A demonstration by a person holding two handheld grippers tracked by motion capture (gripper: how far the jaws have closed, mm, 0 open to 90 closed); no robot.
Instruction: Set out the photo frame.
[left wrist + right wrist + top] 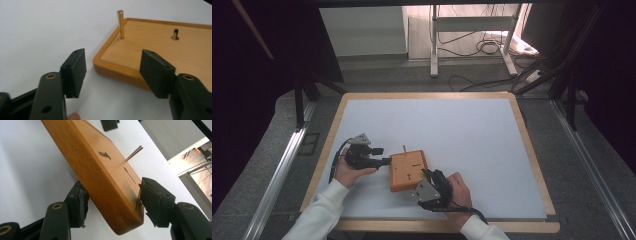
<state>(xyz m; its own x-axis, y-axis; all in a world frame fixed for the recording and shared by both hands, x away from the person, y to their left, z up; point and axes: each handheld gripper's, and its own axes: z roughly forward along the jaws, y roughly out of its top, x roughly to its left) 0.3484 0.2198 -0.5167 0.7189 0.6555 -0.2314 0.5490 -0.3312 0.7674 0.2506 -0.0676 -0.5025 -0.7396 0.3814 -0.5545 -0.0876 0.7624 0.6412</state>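
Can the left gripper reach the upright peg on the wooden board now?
Probably yes: the left gripper is open, and nothing stands between it and the peg at the near corner of the wooden board.

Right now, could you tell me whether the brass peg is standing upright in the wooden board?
Upright: the brass peg stands straight in the wooden board near its corner.

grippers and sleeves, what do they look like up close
Both grippers, left and right, are black with two flat, blocky jaws; brass-coloured bushings sit at the jaw joints. Each carries a grey three-cornered plate on top and trails a black cable. The right gripper's pads look worn and ragged. The person wears white long sleeves.
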